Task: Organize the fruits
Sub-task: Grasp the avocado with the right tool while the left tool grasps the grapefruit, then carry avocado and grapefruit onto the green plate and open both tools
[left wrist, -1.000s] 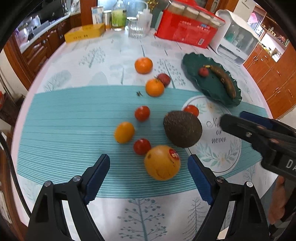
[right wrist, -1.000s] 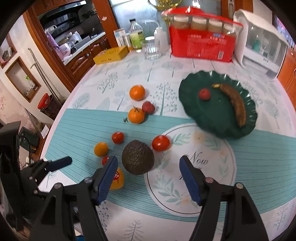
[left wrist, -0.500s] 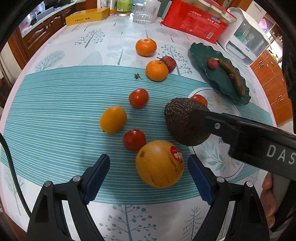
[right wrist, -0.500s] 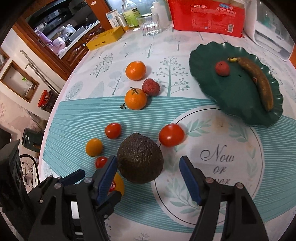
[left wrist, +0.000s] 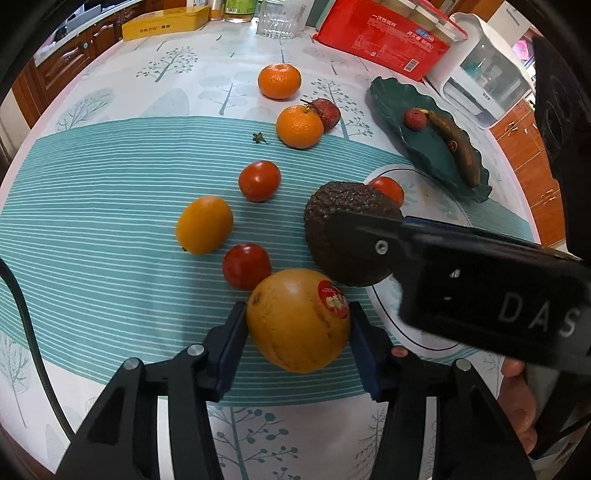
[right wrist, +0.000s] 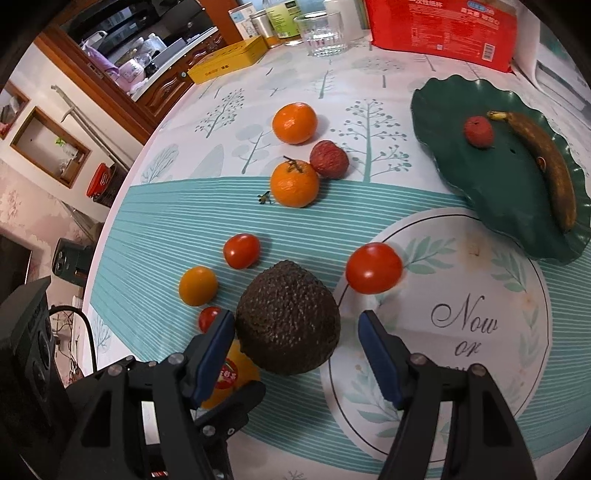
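My left gripper (left wrist: 297, 334) is shut on a large orange (left wrist: 298, 320) with a red sticker, both pads touching its sides on the cloth. My right gripper (right wrist: 295, 345) is open around a dark avocado (right wrist: 288, 317); its left pad touches the avocado and the right pad stands apart. The avocado (left wrist: 340, 225) is partly hidden by the right gripper in the left wrist view. A green plate (right wrist: 461, 170) at the right holds a brown banana (right wrist: 546, 166) and a red lychee (right wrist: 478, 132).
Loose on the cloth: two mandarins (right wrist: 294, 123) (right wrist: 294, 183), a lychee (right wrist: 328, 160), three tomatoes (right wrist: 373, 268) (right wrist: 242, 250) (left wrist: 246, 266), a small yellow fruit (right wrist: 198, 285). A glass (right wrist: 325, 33), yellow box (right wrist: 229, 61) and red package (right wrist: 443, 29) stand at the back.
My left gripper moved forward and closed on the large orange. My right gripper came down and forward, with its jaws now around the avocado and narrower.
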